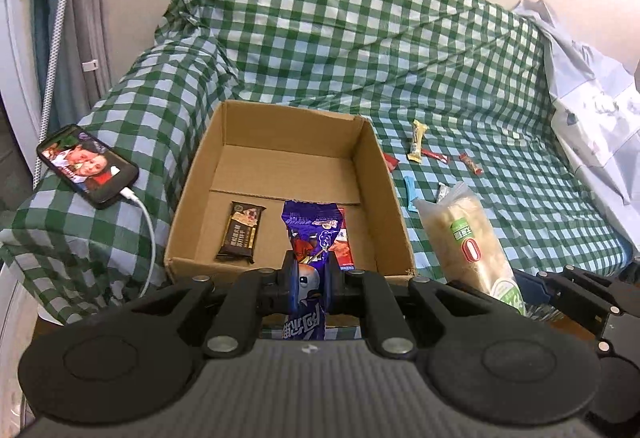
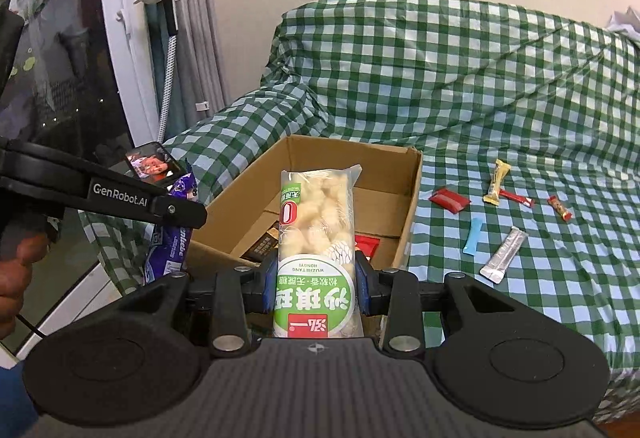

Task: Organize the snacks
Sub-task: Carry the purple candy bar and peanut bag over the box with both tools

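An open cardboard box (image 1: 384, 174) (image 2: 408, 206) sits on the green-checked sofa. Inside lie a brown chocolate bar (image 1: 240, 232) and a red packet (image 1: 345, 242). My left gripper (image 1: 311, 274) is shut on a purple snack packet (image 1: 310, 238), held at the box's near edge; the packet also shows in the right wrist view (image 2: 172, 242). My right gripper (image 2: 316, 286) is shut on a clear bag of pale puffed snack with a green label (image 2: 316, 234), held over the box's near right side; the bag also shows in the left wrist view (image 1: 464, 238).
Small snacks lie on the sofa right of the box: a yellow stick (image 2: 496, 182), red packets (image 2: 450, 200), a blue stick (image 2: 473, 236), a silver sachet (image 2: 504, 256). A phone (image 1: 88, 164) on a cable rests on the sofa's left arm. White bedding (image 1: 592, 110) lies at far right.
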`<state>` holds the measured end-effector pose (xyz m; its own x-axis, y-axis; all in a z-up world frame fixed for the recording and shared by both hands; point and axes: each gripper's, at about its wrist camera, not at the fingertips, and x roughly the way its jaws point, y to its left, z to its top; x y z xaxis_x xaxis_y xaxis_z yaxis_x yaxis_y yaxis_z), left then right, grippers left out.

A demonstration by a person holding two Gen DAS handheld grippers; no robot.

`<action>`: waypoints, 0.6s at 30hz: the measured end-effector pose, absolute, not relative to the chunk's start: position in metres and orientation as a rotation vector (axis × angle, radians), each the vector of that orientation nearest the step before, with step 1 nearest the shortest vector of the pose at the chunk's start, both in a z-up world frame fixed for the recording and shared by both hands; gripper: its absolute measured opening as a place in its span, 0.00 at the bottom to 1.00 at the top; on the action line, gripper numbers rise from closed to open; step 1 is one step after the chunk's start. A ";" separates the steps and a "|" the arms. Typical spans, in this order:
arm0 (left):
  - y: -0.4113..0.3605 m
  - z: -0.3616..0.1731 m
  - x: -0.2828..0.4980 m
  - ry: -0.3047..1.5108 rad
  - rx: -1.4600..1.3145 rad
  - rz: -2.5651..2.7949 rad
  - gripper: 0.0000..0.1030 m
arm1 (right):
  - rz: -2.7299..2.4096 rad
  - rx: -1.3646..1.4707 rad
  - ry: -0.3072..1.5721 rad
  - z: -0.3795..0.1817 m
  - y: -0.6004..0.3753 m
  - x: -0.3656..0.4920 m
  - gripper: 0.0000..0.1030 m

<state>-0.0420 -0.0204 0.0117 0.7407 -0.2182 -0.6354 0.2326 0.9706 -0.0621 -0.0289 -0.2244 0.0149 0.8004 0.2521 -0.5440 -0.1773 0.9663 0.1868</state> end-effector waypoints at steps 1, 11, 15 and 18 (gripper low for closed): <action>-0.017 0.012 -0.043 0.692 0.014 -0.245 0.13 | 0.233 0.120 0.600 0.015 -0.222 -0.029 0.37; -0.008 0.009 -0.039 0.688 -0.012 -0.250 0.13 | 0.227 0.066 0.619 0.016 -0.213 -0.029 0.37; -0.008 0.008 -0.039 0.686 -0.011 -0.252 0.13 | 0.224 0.062 0.627 0.015 -0.212 -0.029 0.37; -0.007 0.007 -0.039 0.689 -0.016 -0.248 0.13 | 0.230 0.055 0.634 0.014 -0.209 -0.028 0.37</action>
